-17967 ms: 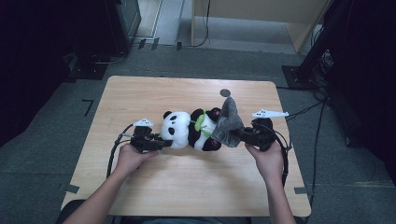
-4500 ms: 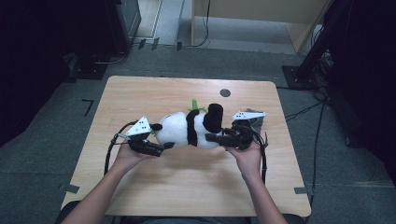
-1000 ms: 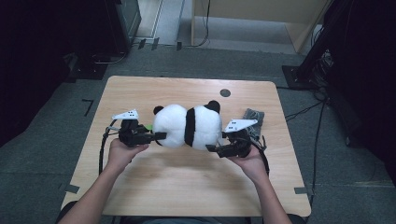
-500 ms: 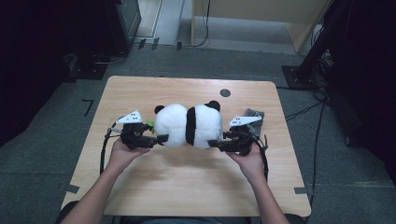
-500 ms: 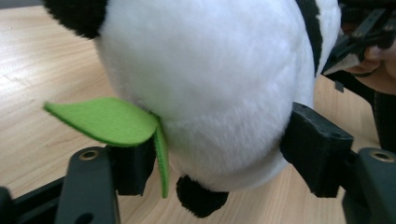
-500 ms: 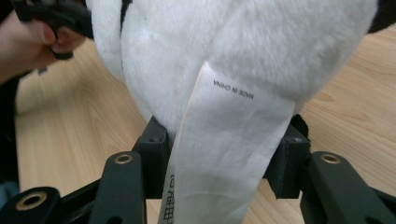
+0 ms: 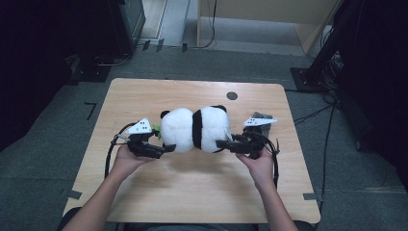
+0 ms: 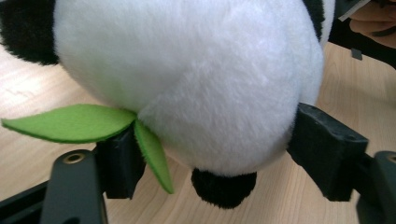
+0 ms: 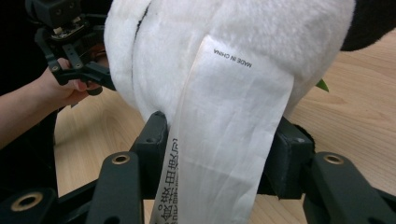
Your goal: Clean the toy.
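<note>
**Two Grippers Held a Panda Toy Over the Table**

A soft black and white plush panda toy (image 7: 195, 130) was in the middle of the pale wooden table (image 7: 144, 96). It lay on its side between the two hands. Its round white back faced up.

The left gripper (image 7: 163, 148) was at the left end of the toy. In the left gripper view, its two black jaws stood on each side of the fluffy white part. They had just been opening. One jaw touched the fur and the other sat by the green felt leaves (image 8: 79, 123). I could not tell if they were pressing on the toy. A small black fuzzy bit of the panda hung down between the jaws.

The right gripper (image 7: 222, 143) was at the right end of the toy. In the right gripper view, its jaws were on both sides of the white fur, and they pinched it. They had just opened a tiny bit. A long white cloth label (image 9: 224, 140) with black letters hung down between them.

A small dark round hole (image 7: 232, 95) was in the table behind the toy. A little grey thing (image 7: 262, 115) lay near the right hand (image 7: 260, 163).
</note>
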The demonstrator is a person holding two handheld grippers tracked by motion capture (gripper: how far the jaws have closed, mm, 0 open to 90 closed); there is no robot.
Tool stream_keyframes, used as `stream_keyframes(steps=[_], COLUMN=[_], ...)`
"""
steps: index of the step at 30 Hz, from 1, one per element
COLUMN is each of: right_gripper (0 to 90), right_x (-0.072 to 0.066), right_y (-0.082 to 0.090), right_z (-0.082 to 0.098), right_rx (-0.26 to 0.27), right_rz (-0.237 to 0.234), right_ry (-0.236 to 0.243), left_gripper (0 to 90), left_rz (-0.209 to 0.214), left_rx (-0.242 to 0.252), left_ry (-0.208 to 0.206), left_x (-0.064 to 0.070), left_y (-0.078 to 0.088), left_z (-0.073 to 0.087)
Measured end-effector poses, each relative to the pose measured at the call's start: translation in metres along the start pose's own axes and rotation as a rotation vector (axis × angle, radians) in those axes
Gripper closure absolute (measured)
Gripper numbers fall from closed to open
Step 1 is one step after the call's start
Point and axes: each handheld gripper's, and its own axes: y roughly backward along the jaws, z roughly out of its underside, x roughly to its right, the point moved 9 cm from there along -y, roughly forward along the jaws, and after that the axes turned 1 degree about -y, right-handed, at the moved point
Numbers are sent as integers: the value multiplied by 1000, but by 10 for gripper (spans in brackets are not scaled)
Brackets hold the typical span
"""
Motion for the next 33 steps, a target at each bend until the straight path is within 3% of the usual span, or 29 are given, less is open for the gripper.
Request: stream_keyframes(steps=[4, 8, 11, 15, 17, 20, 22, 28, 33], right_gripper=[445, 405, 392, 383, 377, 374, 369, 366, 365], right_x=[-2, -4, -3, -1, 1, 3, 5, 11, 11], right_y=[-2, -2, -2, -3, -5, -9, -12, -17, -18], right_z=[1, 0, 0, 4, 6, 11, 14, 18, 18], right_rx=[-10, -4, -1, -29, -44, -78, -106, -128, -129], right_rz=[13, 5, 20, 58, 75, 107, 131, 139, 154], right_ry=[32, 50, 58, 77, 83, 98, 115, 84, 98], left_gripper=[379, 389, 412, 420, 402, 356, 336, 300, 285], left_rz=[-12, -15, 11, 49, 42, -1, -16, -33, -35], left_rx=[-15, 1, 8, -8, -24, -48, -57, -81, -92], left_ry=[34, 47, 103, 212, 205, 143, 125, 147, 146], left_x=[-2, -3, -3, -4, -5, -6, -7, -11, -12], left_y=[1, 3, 3, 1, -1, -4, -6, -9, -9], left_z=[1, -1, -2, 0, 3, 9, 11, 16, 19])
